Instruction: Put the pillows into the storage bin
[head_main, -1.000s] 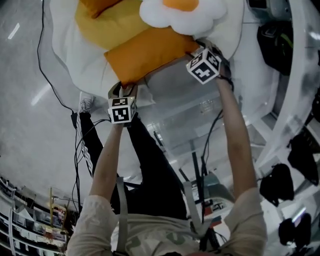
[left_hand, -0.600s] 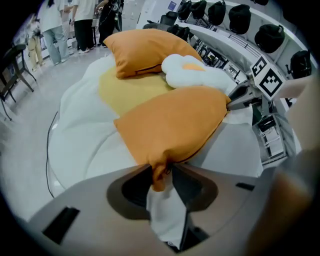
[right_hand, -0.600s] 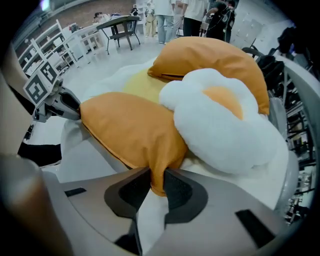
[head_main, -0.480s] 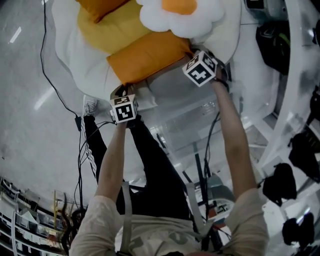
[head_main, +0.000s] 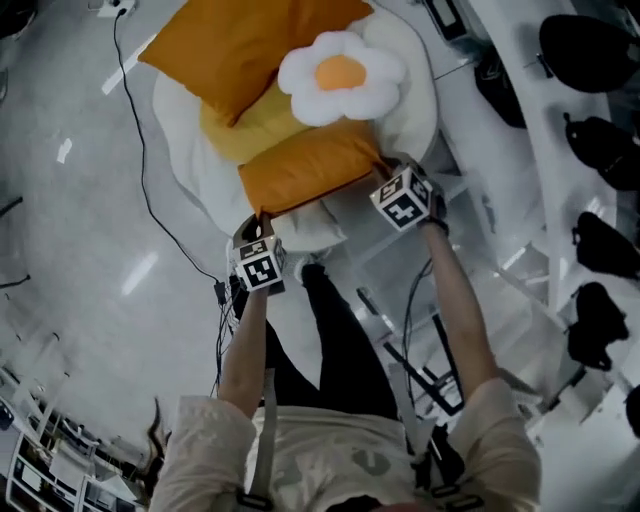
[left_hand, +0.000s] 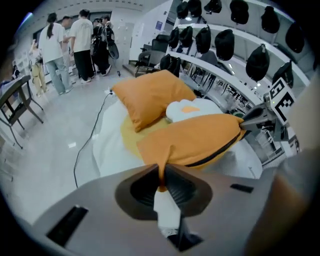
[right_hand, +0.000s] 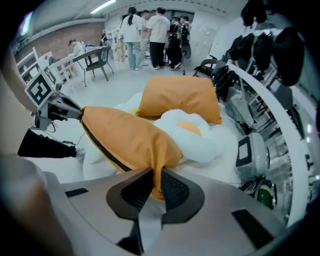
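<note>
The left gripper (left_hand: 161, 172), whose jaws have just been closing, is pinching one corner of an orange pillow (head_main: 310, 175). The pillow is hanging stretched between both tools, over the pile. The right gripper (right_hand: 153, 175), its jaws also just closing, is nipping the opposite corner. The lift appears to be under way; next the pillow needs carrying over the storage bin and lowering in. A larger orange pillow (head_main: 245, 50), a yellow pillow (head_main: 240, 135) and an egg-shaped pillow (head_main: 340, 78) are lying on a white cushion (head_main: 185, 120). The bin is not showing clearly, so its contents cannot be told.
</note>
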